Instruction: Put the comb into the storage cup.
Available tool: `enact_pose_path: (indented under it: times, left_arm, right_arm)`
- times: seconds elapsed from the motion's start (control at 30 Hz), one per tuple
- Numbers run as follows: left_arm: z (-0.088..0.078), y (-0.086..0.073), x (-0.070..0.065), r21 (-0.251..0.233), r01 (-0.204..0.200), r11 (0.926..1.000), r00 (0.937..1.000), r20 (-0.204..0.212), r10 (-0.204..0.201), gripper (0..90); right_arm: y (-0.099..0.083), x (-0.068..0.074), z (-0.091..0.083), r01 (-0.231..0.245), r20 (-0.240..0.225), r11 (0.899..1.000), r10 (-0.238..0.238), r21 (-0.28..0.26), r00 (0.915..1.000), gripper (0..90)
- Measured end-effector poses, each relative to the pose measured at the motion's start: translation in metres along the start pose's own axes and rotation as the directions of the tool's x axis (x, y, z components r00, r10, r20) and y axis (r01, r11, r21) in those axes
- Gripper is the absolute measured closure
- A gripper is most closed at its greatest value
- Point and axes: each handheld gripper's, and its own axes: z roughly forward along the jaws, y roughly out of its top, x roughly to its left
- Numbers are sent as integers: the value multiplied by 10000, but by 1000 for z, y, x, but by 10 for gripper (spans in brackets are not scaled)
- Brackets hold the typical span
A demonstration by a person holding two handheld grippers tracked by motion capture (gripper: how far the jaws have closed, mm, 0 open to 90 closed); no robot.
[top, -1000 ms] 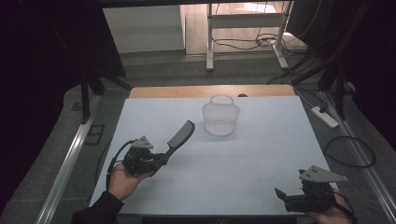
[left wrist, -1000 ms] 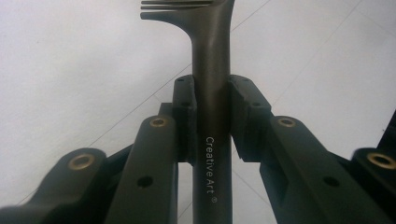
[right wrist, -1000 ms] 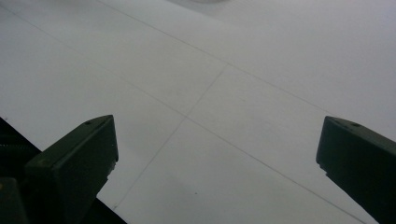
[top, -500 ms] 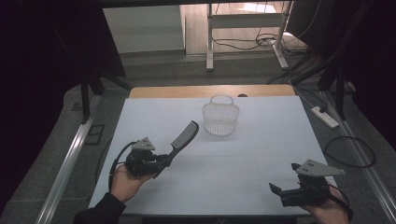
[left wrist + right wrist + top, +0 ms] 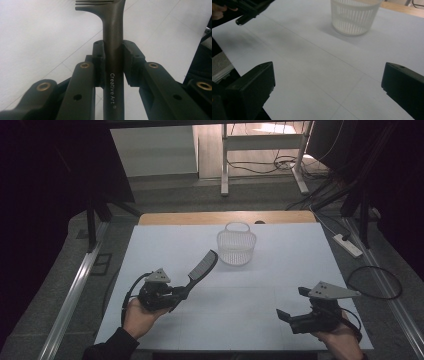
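A dark comb (image 5: 202, 267) is held by its handle, its toothed end pointing up and away toward the basket. My left gripper (image 5: 181, 292) is shut on that handle at the table's front left. In the left gripper view both pads press the handle (image 5: 113, 62), which reads "Creative Art", and the teeth show at the top. A white slotted basket (image 5: 236, 247) stands upright at the middle back, apart from the comb. My right gripper (image 5: 291, 303) is at the front right, jaws wide open with nothing between them. In the right gripper view the basket (image 5: 354, 17) stands ahead of that gripper (image 5: 327, 80).
A white sheet covers the table (image 5: 280, 270), with a wooden strip along the far edge. The butt of the comb handle (image 5: 240, 21) pokes in at the top left of the right gripper view. A power strip (image 5: 350, 245) and cables lie on the floor to the right.
The right gripper has moved a little to the left and farther onto the table, still open. The left gripper and the comb have stayed in place.
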Motion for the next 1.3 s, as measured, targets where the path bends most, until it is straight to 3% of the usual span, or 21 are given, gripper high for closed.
enact_pose_path:
  times: [0.17,0.4,0.77,1.3]
  left_arm:
    - [2,2,-5,-53,-101,9999,9999,42,101,729]
    - [4,5,-10,-241,-118,9996,9999,122,121,729]
    - [7,10,-19,-468,-265,9986,9994,205,275,729]
    - [12,17,-32,-945,-185,9953,9998,98,195,729]
  right_arm:
    - [6,4,8,132,-169,9999,-132,22,9998,0]
    - [15,0,19,-559,-684,9984,563,79,9961,0]
    - [29,2,38,-577,-953,9983,572,-23,9938,0]
    - [53,2,64,-678,-1319,9967,733,451,9886,0]
